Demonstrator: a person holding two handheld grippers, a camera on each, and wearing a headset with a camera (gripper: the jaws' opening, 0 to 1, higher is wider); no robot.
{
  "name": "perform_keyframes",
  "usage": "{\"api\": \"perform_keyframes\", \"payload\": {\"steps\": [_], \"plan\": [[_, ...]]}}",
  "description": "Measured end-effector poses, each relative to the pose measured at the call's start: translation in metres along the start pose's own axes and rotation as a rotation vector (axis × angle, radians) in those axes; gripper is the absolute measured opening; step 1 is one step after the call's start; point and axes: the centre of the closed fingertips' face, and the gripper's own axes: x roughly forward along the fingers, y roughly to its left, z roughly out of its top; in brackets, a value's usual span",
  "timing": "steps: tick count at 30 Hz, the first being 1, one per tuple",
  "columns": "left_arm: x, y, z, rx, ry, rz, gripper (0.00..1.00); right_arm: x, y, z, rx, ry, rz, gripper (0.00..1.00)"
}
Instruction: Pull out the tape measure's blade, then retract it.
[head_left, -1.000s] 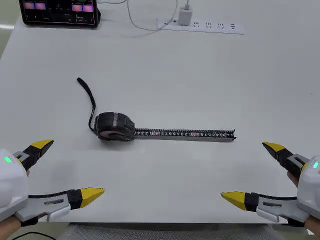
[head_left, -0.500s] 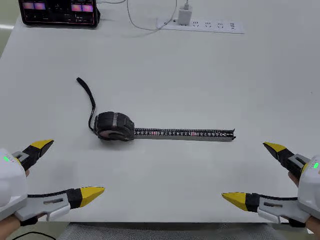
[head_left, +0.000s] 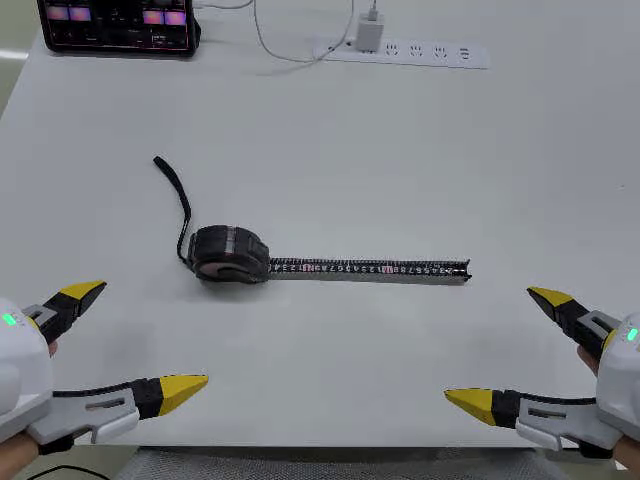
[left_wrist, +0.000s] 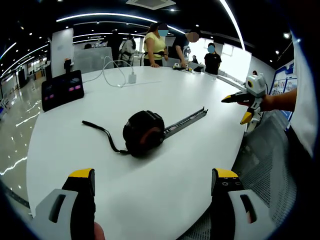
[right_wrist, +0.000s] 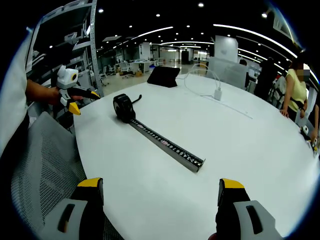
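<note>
I count one tape measure (head_left: 229, 254), two tongs, one tablet (head_left: 118, 22), one power strip (head_left: 420, 50) and one white charger (head_left: 370, 32) plugged into it, all on or over a single white counter (head_left: 400, 150). The tape measure lies flat on its side near the middle of the counter, between my two tongs and further from me than either. Its case is round and black. One dark blade (head_left: 368, 268) with pale numerals and a few red marks runs out of it flat on the counter toward my right, ending in a small hook. One black strap (head_left: 178, 195) trails from the case's left side and curls away from me. The left tongs (head_left: 150, 335) hang over the near left edge, spread wide and holding nothing. The right tongs (head_left: 492, 344) hang over the near right edge, likewise spread wide with nothing held. Both are well apart from the tape measure.
</note>
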Motion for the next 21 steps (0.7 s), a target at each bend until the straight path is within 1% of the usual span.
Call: {"api": "perform_keyframes", "payload": {"steps": [14,21], "plan": [[0.0000,0.0002,-0.0008,0.003,0.002,0.001,0.94,0.0005,0.0015,-0.0003,-0.003,0.003,0.006,0.94],[0.0006,-0.0003,0.0007,0.001,-0.001,0.000,0.94,0.0000,0.0002,-0.0009,-0.002,0.003,0.002,0.94]]}}
